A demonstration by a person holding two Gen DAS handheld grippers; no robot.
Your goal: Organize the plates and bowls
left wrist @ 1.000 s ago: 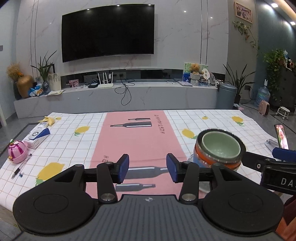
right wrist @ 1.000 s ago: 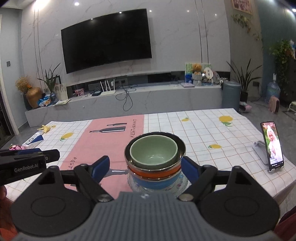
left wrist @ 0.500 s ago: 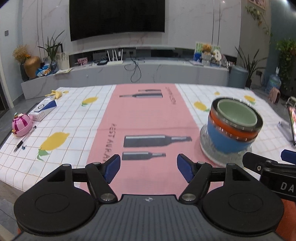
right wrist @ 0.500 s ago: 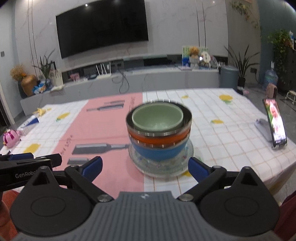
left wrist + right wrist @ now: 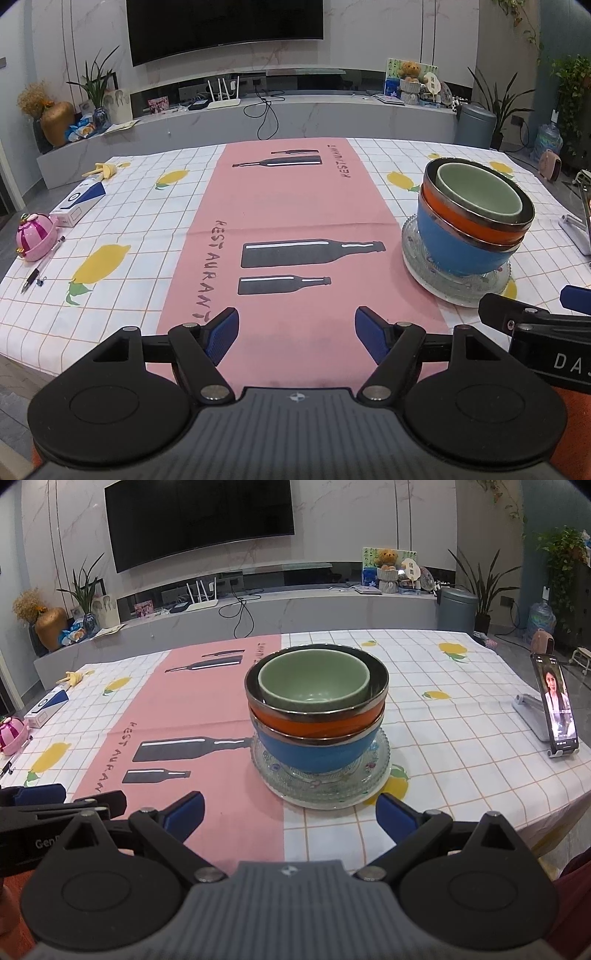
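A stack stands on the lemon-print tablecloth: a green bowl [image 5: 314, 686] sits inside an orange bowl [image 5: 317, 725], which sits inside a blue bowl [image 5: 314, 755], all on a glass plate [image 5: 325, 784]. My right gripper [image 5: 290, 810] is open just in front of that plate, its blue pads apart from it and nothing between them. My left gripper [image 5: 297, 328] is open over the pink strip of cloth, left of the stack, with the blue bowl [image 5: 450, 251] and glass plate [image 5: 424, 269] to its right. Each gripper shows at the edge of the other's view.
A phone on a stand [image 5: 557, 709] stands at the table's right side. On the left lie a pink toy [image 5: 35, 236], a pen [image 5: 40, 266], a blue-and-white box [image 5: 79, 203] and a banana peel [image 5: 103, 170]. The table's near edge runs just under both grippers.
Both grippers' jaws have spread wider. Both views have tipped down toward the table. The stack, earlier between the right fingers, now stands ahead of them on the cloth.
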